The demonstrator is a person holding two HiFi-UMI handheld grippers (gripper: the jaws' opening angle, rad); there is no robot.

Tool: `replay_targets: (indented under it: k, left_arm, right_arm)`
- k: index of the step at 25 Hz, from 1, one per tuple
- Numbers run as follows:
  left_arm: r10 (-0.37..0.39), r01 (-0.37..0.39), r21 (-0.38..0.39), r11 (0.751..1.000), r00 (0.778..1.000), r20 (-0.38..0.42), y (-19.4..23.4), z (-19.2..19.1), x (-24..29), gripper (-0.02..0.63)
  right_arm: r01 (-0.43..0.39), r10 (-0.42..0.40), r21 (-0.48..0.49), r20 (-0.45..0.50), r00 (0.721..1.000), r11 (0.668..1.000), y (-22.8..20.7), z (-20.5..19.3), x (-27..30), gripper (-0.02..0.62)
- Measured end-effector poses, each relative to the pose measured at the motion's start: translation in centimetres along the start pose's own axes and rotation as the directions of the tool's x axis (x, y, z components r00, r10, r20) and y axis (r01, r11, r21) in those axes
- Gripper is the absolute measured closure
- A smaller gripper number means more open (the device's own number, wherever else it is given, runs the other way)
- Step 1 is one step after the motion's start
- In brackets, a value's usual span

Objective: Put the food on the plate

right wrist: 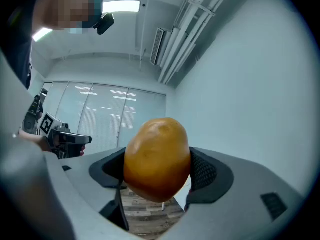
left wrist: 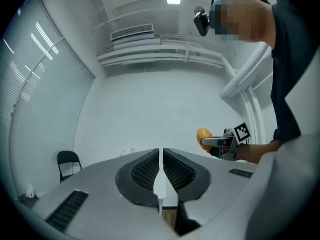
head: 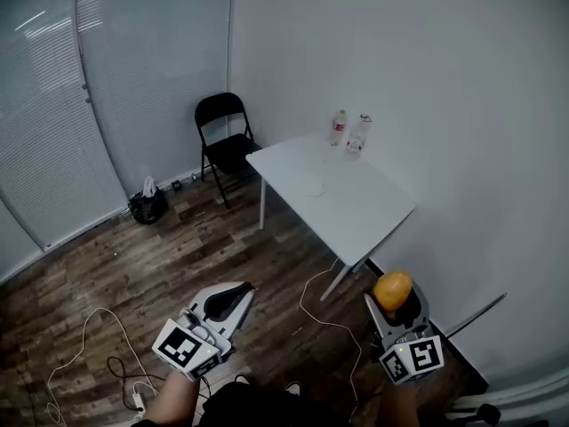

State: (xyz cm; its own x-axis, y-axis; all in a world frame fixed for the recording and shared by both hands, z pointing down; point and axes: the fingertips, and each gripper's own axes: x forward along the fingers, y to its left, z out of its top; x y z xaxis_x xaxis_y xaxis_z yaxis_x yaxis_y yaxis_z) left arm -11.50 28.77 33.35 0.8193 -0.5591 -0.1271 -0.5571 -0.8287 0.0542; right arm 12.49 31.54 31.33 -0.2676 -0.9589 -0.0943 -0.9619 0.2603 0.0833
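Observation:
A yellow-orange rounded piece of food sits between the jaws of my right gripper, low at the right and well short of the white table. In the right gripper view the food fills the gap of the right gripper, both pads pressing on it. My left gripper hangs over the wooden floor at the lower left, jaws together and empty; its own view shows the left gripper shut. A faint pale round plate lies on the table.
Two bottles stand at the table's far edge by the wall. A black folding chair stands left of the table, with a small black bin by the blinds. Cables trail over the wooden floor.

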Motion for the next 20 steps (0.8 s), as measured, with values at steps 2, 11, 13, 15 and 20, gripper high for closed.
replay_targets:
  k: [2, 11, 13, 15, 20]
  left_arm:
    - [0.008, -0.008, -0.004, 1.0, 1.0, -0.009, 0.5, -0.2, -0.4, 0.563]
    - [0.032, -0.032, -0.01, 0.999, 0.999, -0.028, 5.2, -1.7, -4.6, 0.563]
    - [0.029, -0.03, -0.002, 1.0, 0.999, -0.025, 6.6, -1.9, -5.1, 0.563]
    - [0.034, -0.034, -0.005, 0.999, 0.999, -0.029, 8.2, -2.2, -5.1, 0.565]
    - [0.013, -0.014, -0.011, 1.0, 0.999, -0.051, 10.5, -3.4, -4.4, 0.563]
  right_arm:
    - [-0.008, 0.008, 0.021, 0.008, 1.0, 1.0, 0.4, 0.0, 0.3, 0.222]
    - [-0.022, 0.022, 0.104, 0.003, 1.0, 0.994, 4.8, -1.2, 3.2, 0.221]
    - [-0.024, 0.024, 0.104, 0.008, 1.0, 0.994, 5.7, -1.5, 4.3, 0.222]
    - [-0.031, 0.03, 0.109, 0.013, 0.999, 0.994, 6.4, -2.0, 5.7, 0.222]
    - [-0.056, 0.056, 0.127, 0.003, 0.998, 0.99, 7.4, -3.5, 8.5, 0.222]
